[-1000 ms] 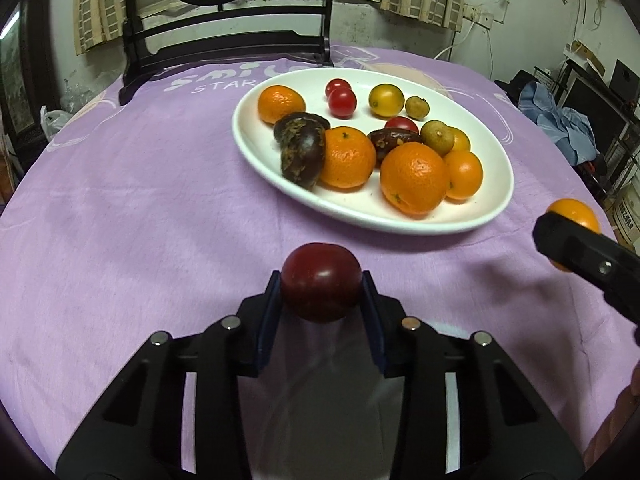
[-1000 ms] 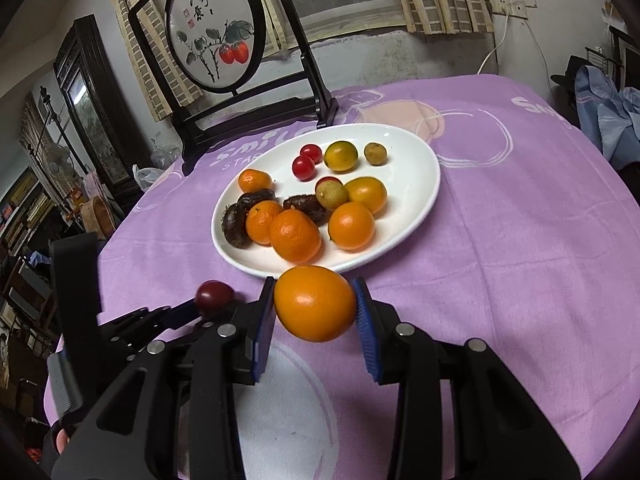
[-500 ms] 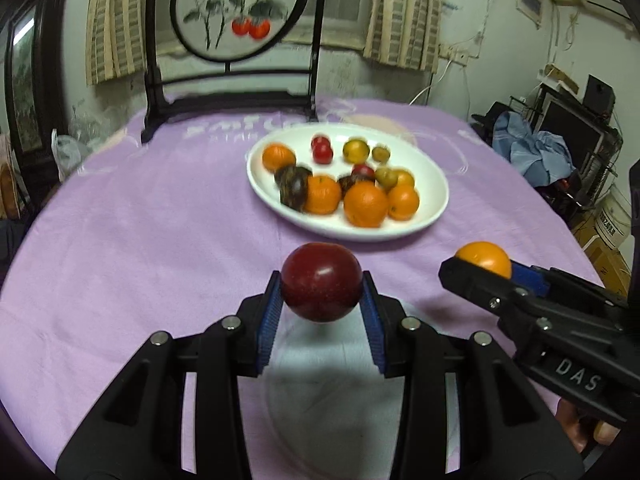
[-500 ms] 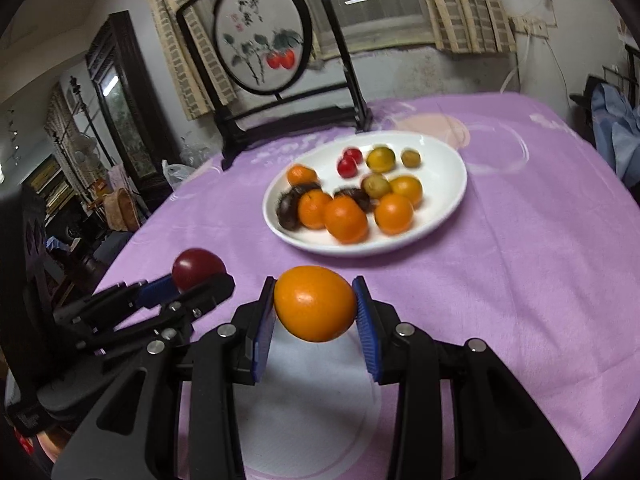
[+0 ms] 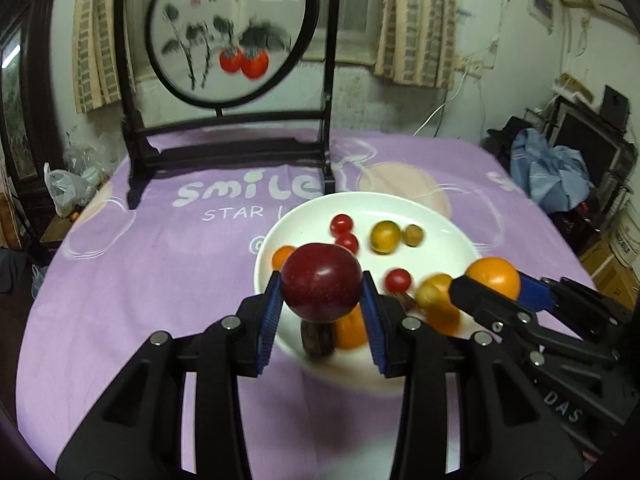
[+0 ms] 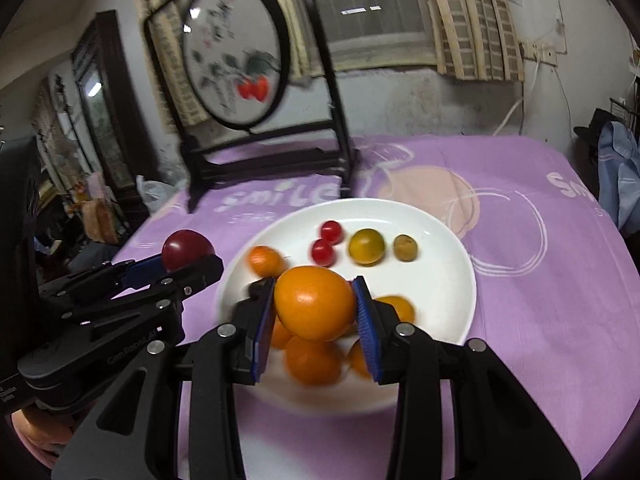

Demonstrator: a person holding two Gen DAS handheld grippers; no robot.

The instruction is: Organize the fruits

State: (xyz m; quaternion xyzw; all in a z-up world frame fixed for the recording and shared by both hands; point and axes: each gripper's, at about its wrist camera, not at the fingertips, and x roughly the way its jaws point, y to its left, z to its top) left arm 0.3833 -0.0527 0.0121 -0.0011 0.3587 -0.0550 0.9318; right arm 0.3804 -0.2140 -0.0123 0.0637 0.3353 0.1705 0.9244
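The left hand-held gripper is clamped on a round dark-red plum between its 2 blue pads, and just to its right the right hand-held gripper squeezes a smooth round orange fruit the same way. Ahead of and below both lies a white oval plate on the purple-clothed bench, carrying small oranges, 2 red cherry tomatoes and yellow-green fruits. Beyond the plate stands a black-framed round painted screen.
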